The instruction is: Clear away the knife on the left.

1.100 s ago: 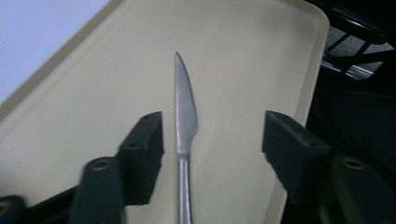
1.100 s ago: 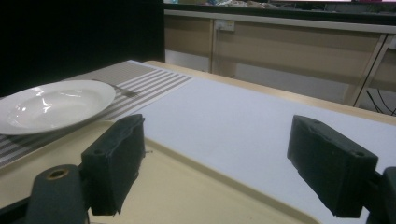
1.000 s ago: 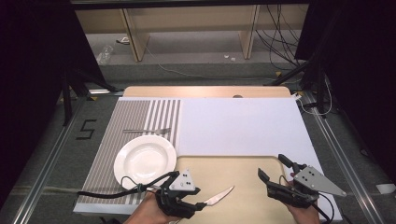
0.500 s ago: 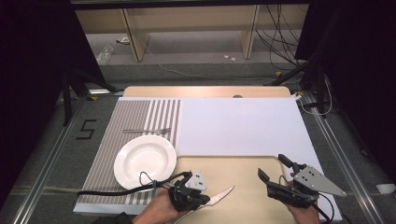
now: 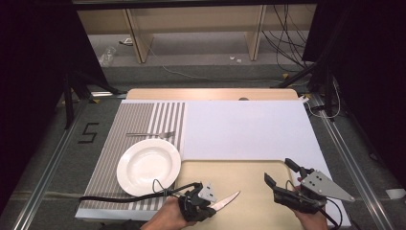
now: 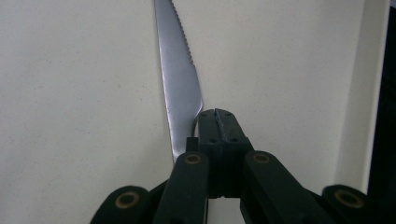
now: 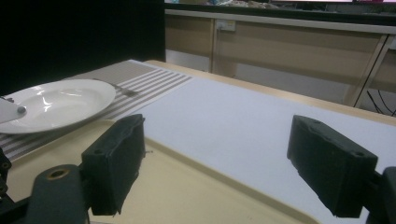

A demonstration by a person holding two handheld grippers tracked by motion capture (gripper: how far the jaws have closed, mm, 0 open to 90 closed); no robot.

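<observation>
Knife (image 5: 226,201) is now clamped: over the last second the left gripper (image 5: 210,206) closed its jaws and sank toward the tray (image 5: 249,172), and the left gripper view has the two black jaws pressed flat together at the knife's handle end, the serrated blade (image 6: 180,79) running away over the cream surface. From above, the blade pokes out to the right of that gripper, low over the near part of the tray; whether it has left the surface I cannot tell. With the grip made, lifting it and carrying it off looks like the next step, probably toward the plate (image 5: 148,165) just left on the striped mat (image 5: 124,124), where a fork (image 5: 151,134) lies beyond. The right gripper (image 5: 282,179) hovers at the tray's right side, unmoved, jaws wide and empty.
</observation>
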